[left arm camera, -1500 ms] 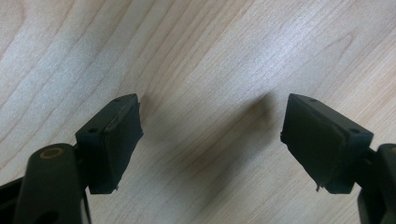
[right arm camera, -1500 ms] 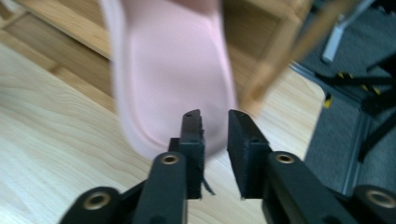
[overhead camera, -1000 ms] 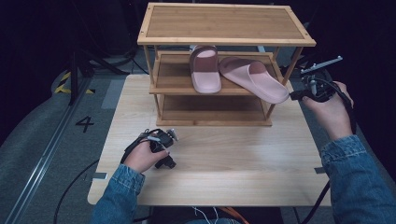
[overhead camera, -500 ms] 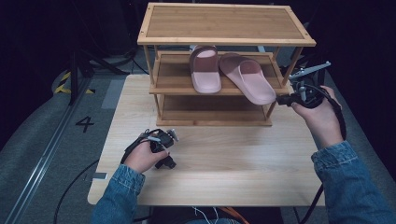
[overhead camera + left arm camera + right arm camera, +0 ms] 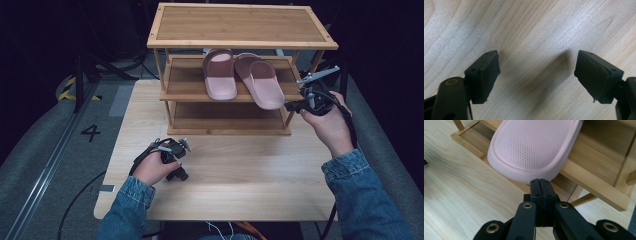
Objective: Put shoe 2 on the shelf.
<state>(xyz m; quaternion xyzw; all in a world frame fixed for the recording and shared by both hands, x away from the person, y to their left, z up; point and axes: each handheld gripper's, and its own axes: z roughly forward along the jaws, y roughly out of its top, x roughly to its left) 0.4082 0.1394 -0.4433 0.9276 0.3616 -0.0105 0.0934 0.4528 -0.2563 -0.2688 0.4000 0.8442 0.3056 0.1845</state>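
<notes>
Overhanging shelf edge (image 5: pixel 225 98), slipper heel (image 5: pixel 529 171), closed right tool (image 5: pixel 540 182) touching it

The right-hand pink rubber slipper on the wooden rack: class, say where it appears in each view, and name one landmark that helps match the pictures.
High view: the right-hand pink rubber slipper lies on the wooden rack's middle shelf, its heel end jutting over the front edge.
Left gripper view: bare tabletop between open jaws, no slipper.
Right gripper view: its heel end lies top centre, just beyond the shut right gripper.
Shared landmark: the shelf's front edge.
</notes>
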